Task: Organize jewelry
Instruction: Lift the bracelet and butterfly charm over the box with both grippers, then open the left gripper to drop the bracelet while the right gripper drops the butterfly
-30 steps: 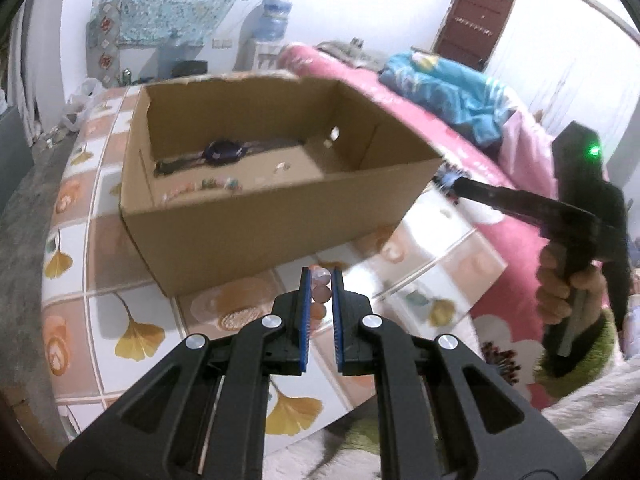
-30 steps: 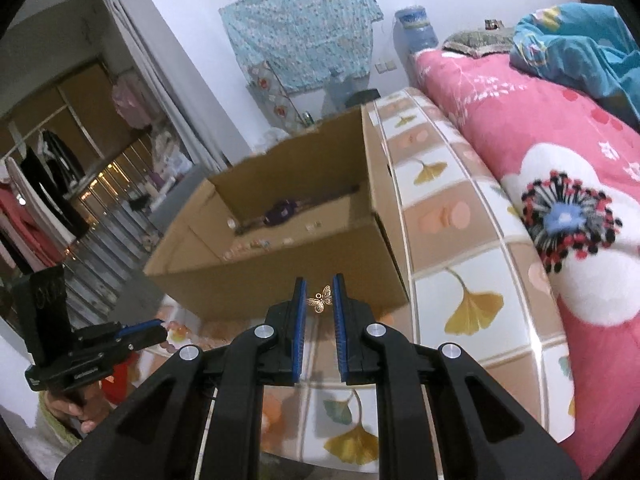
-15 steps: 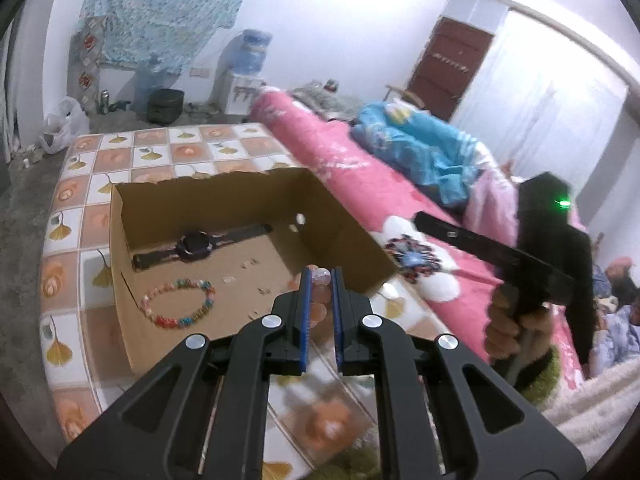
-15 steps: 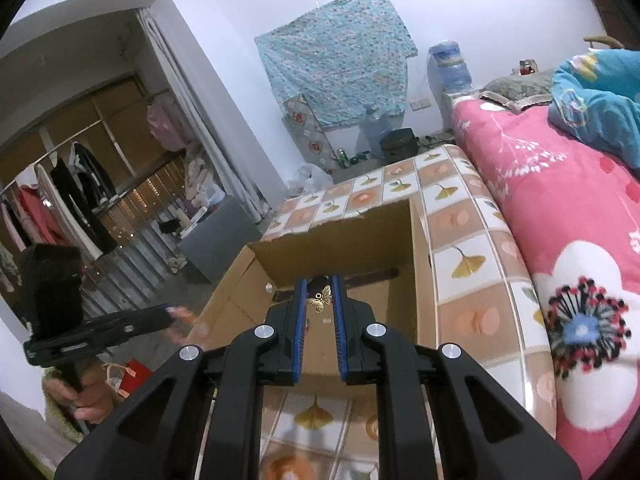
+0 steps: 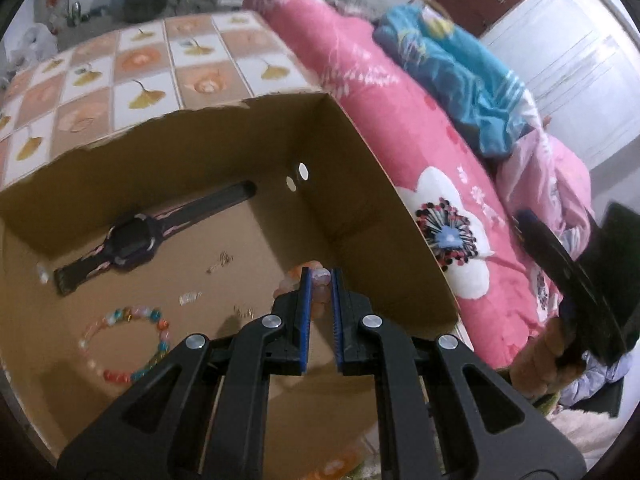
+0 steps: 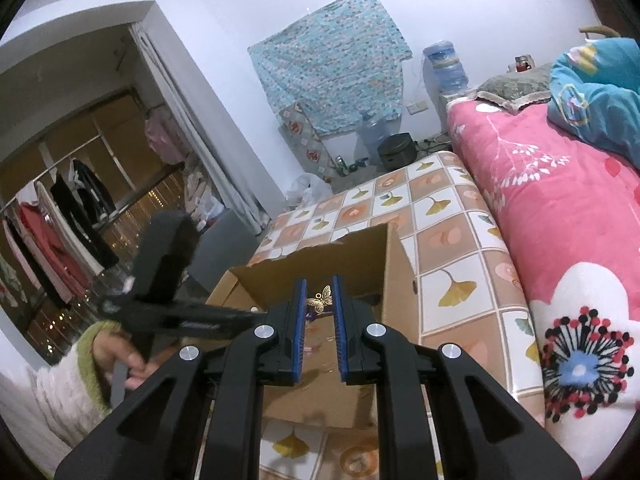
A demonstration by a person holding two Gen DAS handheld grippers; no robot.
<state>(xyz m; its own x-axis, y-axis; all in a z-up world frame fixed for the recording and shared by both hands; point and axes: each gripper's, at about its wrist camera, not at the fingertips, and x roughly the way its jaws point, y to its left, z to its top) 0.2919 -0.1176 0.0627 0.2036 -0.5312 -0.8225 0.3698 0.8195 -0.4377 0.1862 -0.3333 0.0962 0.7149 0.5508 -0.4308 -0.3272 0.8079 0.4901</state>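
An open cardboard box (image 5: 360, 136) stands on the tiled table. Inside lie a dark watch (image 5: 136, 240), a multicoloured bead bracelet (image 5: 128, 344) and small gold pieces (image 5: 220, 262). My left gripper (image 5: 319, 276) is over the box's right side, shut on a pale pink bead bracelet (image 5: 320, 280). My right gripper (image 6: 320, 298) is above the box (image 6: 396, 264), shut on a gold butterfly charm (image 6: 320, 300). The left gripper also shows in the right wrist view (image 6: 192, 320), reaching over the box.
A pink flowered bed (image 5: 400, 92) with a blue blanket (image 5: 460, 68) runs along the table's right side. The tiled tabletop (image 6: 452, 216) extends behind the box. A clothes rack (image 6: 52, 232) and water bottles (image 6: 444, 68) stand farther off.
Both grippers have moved forward over the box. The left one now looks down into it with the pink bracelet. The right one still holds the charm.
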